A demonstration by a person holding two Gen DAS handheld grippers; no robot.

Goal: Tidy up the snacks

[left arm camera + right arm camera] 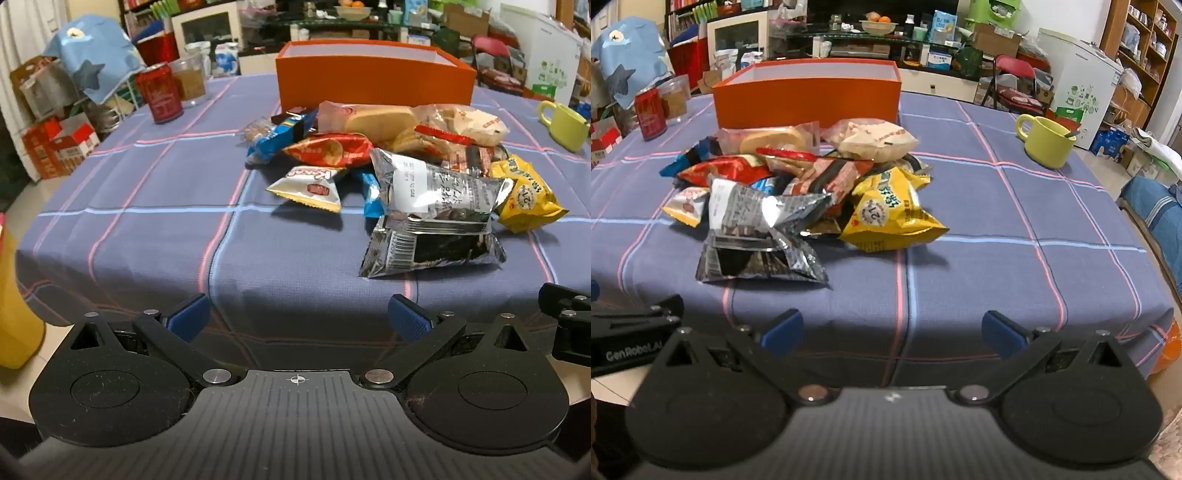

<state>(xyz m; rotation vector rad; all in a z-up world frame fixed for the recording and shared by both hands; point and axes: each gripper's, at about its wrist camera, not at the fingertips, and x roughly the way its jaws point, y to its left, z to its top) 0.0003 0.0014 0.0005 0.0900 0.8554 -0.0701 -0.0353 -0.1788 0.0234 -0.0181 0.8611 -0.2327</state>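
Note:
A pile of snack packets lies mid-table in front of an open orange box (373, 79), also in the right wrist view (807, 99). Nearest me are two silver packets (436, 225) (764, 236), with a yellow packet (524, 192) (890, 210) to their right and red, blue and pale packets behind. My left gripper (297, 317) is open and empty at the table's near edge, left of the silver packets. My right gripper (892, 330) is open and empty at the near edge, right of the pile. Each gripper's body shows at the other view's edge.
The table has a blue checked cloth (147, 206). A red can (160, 92) and a clear jar (190, 79) stand at the far left. A yellow-green mug (1049, 140) with a spoon stands at the far right. Cluttered shelves and boxes surround the table.

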